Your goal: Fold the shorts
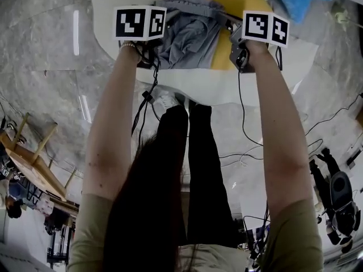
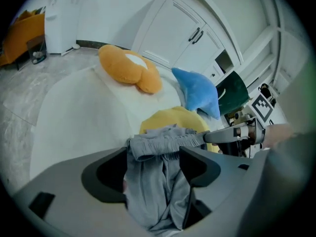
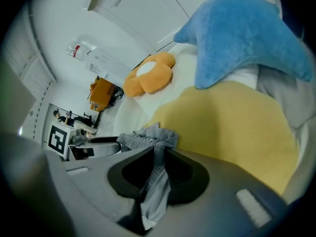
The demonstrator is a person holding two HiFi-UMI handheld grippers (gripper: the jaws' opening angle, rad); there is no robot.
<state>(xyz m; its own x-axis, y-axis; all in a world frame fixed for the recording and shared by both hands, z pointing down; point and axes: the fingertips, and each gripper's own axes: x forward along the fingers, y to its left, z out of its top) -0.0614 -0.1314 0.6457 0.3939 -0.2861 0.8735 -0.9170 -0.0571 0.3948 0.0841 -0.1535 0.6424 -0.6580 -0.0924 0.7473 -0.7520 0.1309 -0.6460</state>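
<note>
Head view: one pair of grey shorts [image 1: 190, 35] lies bunched between two grippers, partly on one yellow cushion [image 2: 173, 120]. The left gripper [image 2: 153, 169] stands wide apart around the cloth; the right gripper [image 3: 157, 169] pinches it. Farther off lie one blue cushion [image 2: 200, 92] and one orange cushion [image 2: 129, 72].

Left gripper [image 2: 157, 168] angled down, jaws apart, right gripper [image 3: 157, 171] alongside, jaws pinched on the shorts [image 3: 148, 138]

An orange flower-shaped cushion [image 2: 129, 73] lies on the white cover [image 2: 84, 117], a blue plush [image 2: 200, 92] just beside a yellow cushion [image 3: 232, 127], white cabinet doors [image 2: 182, 28] behind.
</note>
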